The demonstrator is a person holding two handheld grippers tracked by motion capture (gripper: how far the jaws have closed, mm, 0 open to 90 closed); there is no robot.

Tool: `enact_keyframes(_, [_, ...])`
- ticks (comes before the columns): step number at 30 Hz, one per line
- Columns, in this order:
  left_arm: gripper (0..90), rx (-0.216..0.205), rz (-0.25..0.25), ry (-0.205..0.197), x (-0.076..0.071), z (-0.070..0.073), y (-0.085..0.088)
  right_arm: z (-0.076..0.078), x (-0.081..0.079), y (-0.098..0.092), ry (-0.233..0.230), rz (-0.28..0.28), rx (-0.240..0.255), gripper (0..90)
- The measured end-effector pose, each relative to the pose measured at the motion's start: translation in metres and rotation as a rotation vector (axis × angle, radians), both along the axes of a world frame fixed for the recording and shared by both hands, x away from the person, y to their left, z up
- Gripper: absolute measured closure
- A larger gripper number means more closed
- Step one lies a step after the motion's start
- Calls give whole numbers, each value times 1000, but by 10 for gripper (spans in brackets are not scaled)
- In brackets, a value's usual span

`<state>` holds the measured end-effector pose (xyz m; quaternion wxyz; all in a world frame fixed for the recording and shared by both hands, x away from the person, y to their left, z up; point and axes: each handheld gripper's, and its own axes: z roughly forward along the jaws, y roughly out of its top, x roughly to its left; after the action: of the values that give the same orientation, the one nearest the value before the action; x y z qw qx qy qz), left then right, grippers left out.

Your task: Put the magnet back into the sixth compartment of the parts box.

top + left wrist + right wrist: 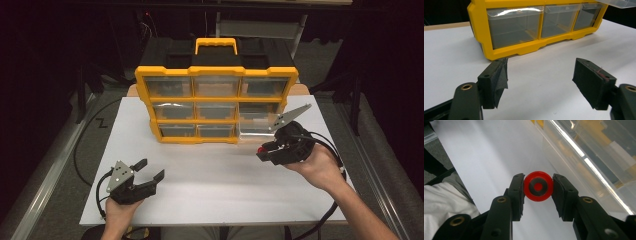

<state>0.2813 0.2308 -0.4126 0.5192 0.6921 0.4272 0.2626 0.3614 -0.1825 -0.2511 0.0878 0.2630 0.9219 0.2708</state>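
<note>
Right gripper view: right claw (538, 186) pinching a red disc (538, 186) beside the organizer (216, 102); left claw (150, 169) spread wide

yellow organizer (216, 102), white table (210, 175)

Likely a lab or workshop recording bay, plain white surface (210, 185) on a grey carpeted floor (60, 165), yellow-framed parts organiser with clear drawers (216, 102), black curtained surround, cables on the floor (82, 150), dim background equipment hard to identify
</note>
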Motion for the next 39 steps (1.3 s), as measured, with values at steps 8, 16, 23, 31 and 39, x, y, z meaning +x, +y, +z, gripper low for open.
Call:
enact_keyframes(8, [280,-2,-2,-2,0,0,0,11,1,1,-16,3,-1,648])
enact_keyframes(16, [283,-2,-2,-2,-1,0,0,18,3,1,-26,0,17,648])
enact_keyframes(23, [287,-4,-2,-6,-1,1,0,20,5,3,-28,-2,15,649])
enact_keyframes(31, [287,-2,-6,-5,-1,0,-1,25,6,6,-46,-3,11,648])
enact_keyframes(39, [283,-3,-10,-6,-1,1,0,28,14,4,-44,-33,24,649])
